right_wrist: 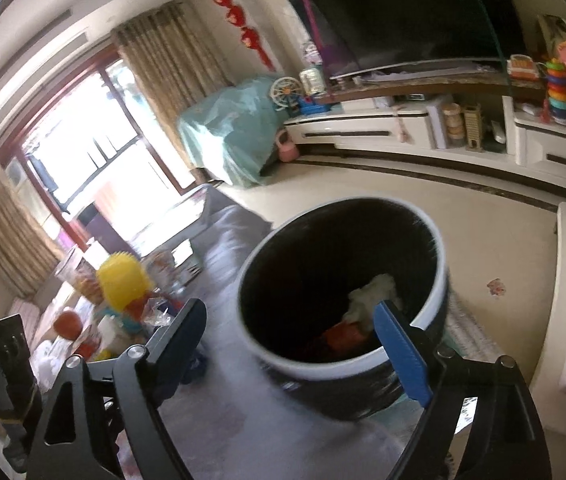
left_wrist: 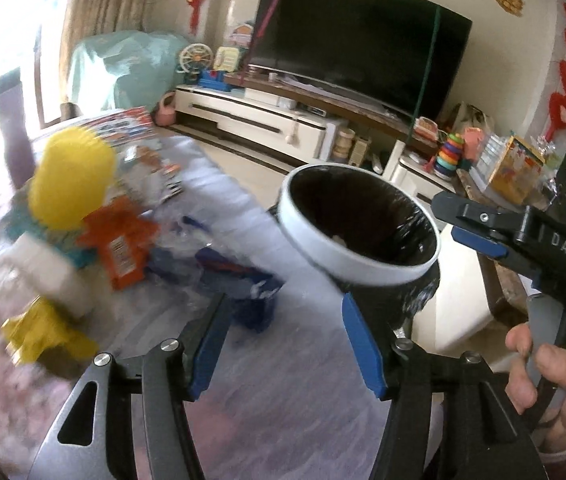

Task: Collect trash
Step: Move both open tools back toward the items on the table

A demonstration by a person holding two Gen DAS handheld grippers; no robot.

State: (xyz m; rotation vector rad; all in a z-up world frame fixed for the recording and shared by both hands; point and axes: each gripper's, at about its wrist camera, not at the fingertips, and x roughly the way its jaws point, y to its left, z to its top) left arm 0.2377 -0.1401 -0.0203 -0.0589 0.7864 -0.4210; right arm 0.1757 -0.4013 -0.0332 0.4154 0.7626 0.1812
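A round bin with a white rim (left_wrist: 367, 268) and black liner stands at the table's right edge; in the right wrist view the bin (right_wrist: 303, 368) holds a white crumpled tissue (right_wrist: 375, 292) and an orange wrapper (right_wrist: 345, 336). My left gripper (left_wrist: 287, 340) is open and empty over the table, just left of the bin. My right gripper (right_wrist: 299, 344) is open and empty, its jaws set around the bin's near rim. On the table lie an orange wrapper (left_wrist: 123, 244), a blue wrapper (left_wrist: 239, 284) and a yellow wrapper (left_wrist: 43, 340).
A yellow-topped toy (left_wrist: 69, 176) and a white bottle (left_wrist: 51, 268) stand at the table's left. Books (left_wrist: 123, 126) lie at the far end. A TV (left_wrist: 359, 48) on a white cabinet (left_wrist: 267, 116) lines the far wall. The right gripper's body (left_wrist: 523, 240) reaches in from the right.
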